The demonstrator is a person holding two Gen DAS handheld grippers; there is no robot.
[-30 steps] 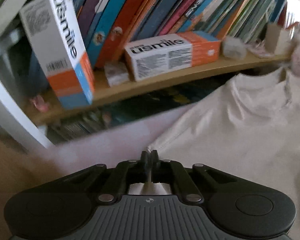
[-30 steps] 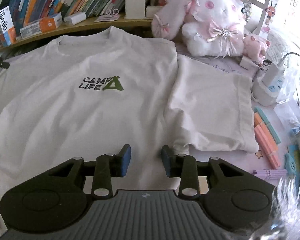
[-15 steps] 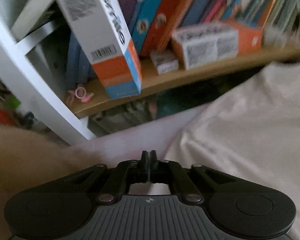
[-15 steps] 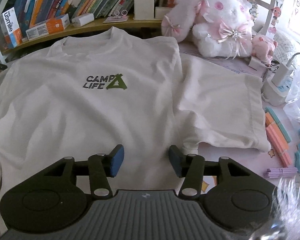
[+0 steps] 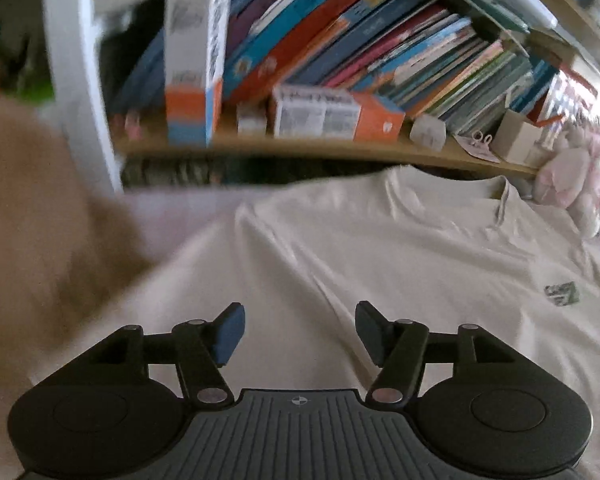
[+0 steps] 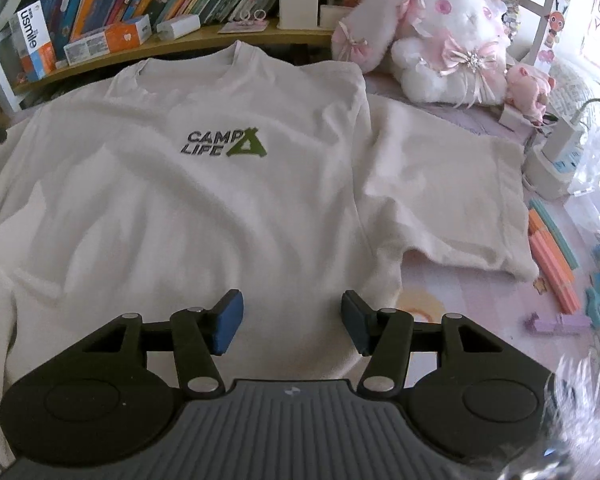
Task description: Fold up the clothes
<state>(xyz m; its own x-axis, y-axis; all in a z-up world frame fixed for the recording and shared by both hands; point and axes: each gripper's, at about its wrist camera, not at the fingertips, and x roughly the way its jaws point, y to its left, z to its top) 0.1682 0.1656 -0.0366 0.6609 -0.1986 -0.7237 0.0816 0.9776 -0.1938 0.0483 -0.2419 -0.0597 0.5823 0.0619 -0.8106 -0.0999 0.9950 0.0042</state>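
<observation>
A cream T-shirt (image 6: 228, 208) with a dark "CAMP LIFE" print lies face up and spread flat on the pink table, collar toward the bookshelf. Its right sleeve (image 6: 452, 200) is stretched out to the right. In the left wrist view the same T-shirt (image 5: 380, 264) fills the lower half, seen from its left shoulder side. My left gripper (image 5: 298, 330) hovers over the shirt's left part, its jaws opening with nothing between them. My right gripper (image 6: 290, 322) stands open above the shirt's lower hem area, also holding nothing.
A curved wooden shelf (image 6: 172, 46) of books and toothpaste boxes (image 5: 336, 114) runs along the back. Plush toys (image 6: 448, 36) sit at the back right. A charger (image 6: 556, 156), coloured sticks (image 6: 552, 252) and small items crowd the right edge. A white shelf post (image 5: 80, 76) stands at the left.
The left gripper let go of the shirt's left sleeve edge, opened and swung right over the shirt. The right gripper opened wider and has barely moved.
</observation>
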